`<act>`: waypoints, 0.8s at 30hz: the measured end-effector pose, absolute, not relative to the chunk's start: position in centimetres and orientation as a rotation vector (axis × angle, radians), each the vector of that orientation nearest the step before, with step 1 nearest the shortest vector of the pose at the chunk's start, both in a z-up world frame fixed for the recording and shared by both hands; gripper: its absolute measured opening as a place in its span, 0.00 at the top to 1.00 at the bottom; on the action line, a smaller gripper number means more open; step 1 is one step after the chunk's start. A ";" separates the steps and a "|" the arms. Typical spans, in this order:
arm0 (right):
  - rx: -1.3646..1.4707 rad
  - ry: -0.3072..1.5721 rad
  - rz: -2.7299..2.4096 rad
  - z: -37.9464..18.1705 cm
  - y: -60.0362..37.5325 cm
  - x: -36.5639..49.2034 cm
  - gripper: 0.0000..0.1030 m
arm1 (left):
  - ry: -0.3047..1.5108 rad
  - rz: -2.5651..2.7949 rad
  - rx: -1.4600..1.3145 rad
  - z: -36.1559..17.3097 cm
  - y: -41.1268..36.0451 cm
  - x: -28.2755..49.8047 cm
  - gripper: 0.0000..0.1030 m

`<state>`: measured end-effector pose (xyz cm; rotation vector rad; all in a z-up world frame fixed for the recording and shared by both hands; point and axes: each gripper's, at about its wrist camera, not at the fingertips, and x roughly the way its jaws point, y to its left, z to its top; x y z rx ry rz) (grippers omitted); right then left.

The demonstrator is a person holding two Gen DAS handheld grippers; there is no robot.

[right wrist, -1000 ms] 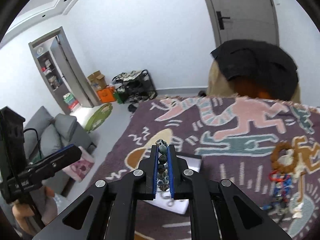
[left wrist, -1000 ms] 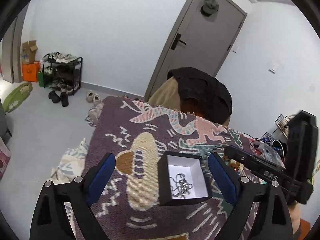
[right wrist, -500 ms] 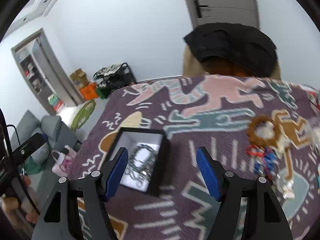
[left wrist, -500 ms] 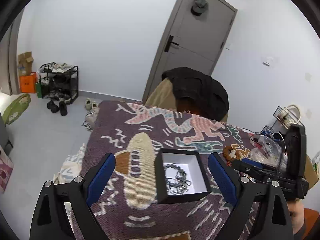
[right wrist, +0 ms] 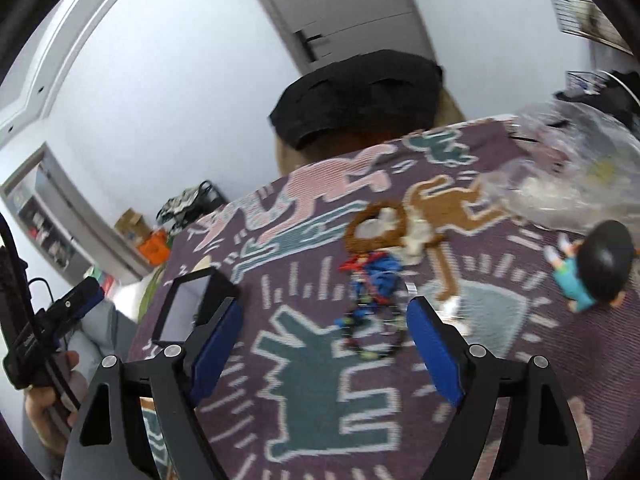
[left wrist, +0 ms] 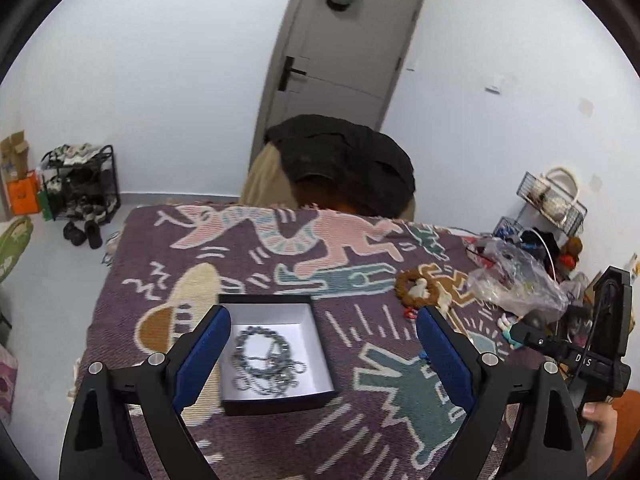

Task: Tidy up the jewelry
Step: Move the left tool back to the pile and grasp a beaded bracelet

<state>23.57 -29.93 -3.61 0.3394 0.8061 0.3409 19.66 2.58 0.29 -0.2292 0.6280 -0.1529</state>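
A black jewelry box (left wrist: pixel 276 356) with a white inside sits on the patterned purple cloth (left wrist: pixel 352 240). Grey bead strands (left wrist: pixel 264 360) lie in it. My left gripper (left wrist: pixel 322 354) is open and empty, hovering over the box. My right gripper (right wrist: pixel 322 344) is open and empty, to the right of the box (right wrist: pixel 192 304), above a pile of blue and red bead jewelry (right wrist: pixel 372 292). A brown bead bracelet (right wrist: pixel 376 228) lies beyond that pile; it also shows in the left wrist view (left wrist: pixel 416 290).
A crumpled clear plastic bag (left wrist: pixel 516 276) and wire baskets (left wrist: pixel 552 200) crowd the table's right side. A small doll with a black head (right wrist: pixel 596 264) lies at the right. A chair draped in a black jacket (left wrist: pixel 344 160) stands behind the table.
My right gripper opened and dropped the grey beads into the box, then swung right toward the blue and red jewelry. My left gripper stayed open over the box.
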 end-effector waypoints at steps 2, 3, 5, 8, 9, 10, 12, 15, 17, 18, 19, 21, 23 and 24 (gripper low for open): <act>0.351 0.801 0.328 -4.1 -31.1 23.3 0.18 | 0.632 -0.164 -0.218 0.4 1.5 20.0 0.09; 0.353 0.799 0.320 -4.4 -31.6 23.3 0.18 | 0.631 -0.165 -0.210 0.4 1.0 20.0 0.09; 0.367 0.809 0.303 -5.0 -32.7 23.2 0.18 | 0.635 -0.173 -0.194 0.5 -0.1 20.3 0.09; 0.397 0.824 0.285 -6.1 -34.1 23.1 0.21 | 0.647 -0.188 -0.180 0.4 -1.7 20.9 0.09; 0.404 0.833 0.277 -6.6 -34.6 23.2 0.27 | 0.652 -0.195 -0.176 0.3 -2.3 21.1 0.12; 0.412 0.843 0.272 -7.0 -35.0 23.2 0.34 | 0.659 -0.203 -0.171 0.2 -2.9 21.3 0.15; 0.435 0.866 0.263 -8.0 -35.7 23.4 0.40 | 0.681 -0.215 -0.158 -0.2 -4.0 21.9 0.24; 0.459 0.883 0.256 -9.0 -36.6 23.4 0.42 | 0.724 -0.246 -0.133 -1.2 -6.3 22.9 0.31; 0.472 0.885 0.254 -9.5 -37.2 23.4 0.42 | 0.743 -0.261 -0.117 -1.9 -7.4 23.4 0.33; 0.478 0.886 0.252 -9.7 -37.6 23.3 0.42 | 0.757 -0.270 -0.108 -2.3 -8.2 23.8 0.35; 0.483 0.885 0.251 -9.9 -37.9 23.3 0.42 | 0.774 -0.279 -0.097 -2.9 -9.0 24.2 0.36; 0.494 0.883 0.246 -10.1 -38.5 23.2 0.43 | 0.805 -0.291 -0.082 -3.9 -10.3 25.0 0.41; 0.504 0.882 0.245 -10.3 -39.1 23.0 0.43 | 0.828 -0.302 -0.076 -4.8 -11.2 25.5 0.43; 0.509 0.881 0.244 -10.4 -39.4 22.9 0.43 | 0.842 -0.309 -0.073 -5.3 -11.7 25.9 0.44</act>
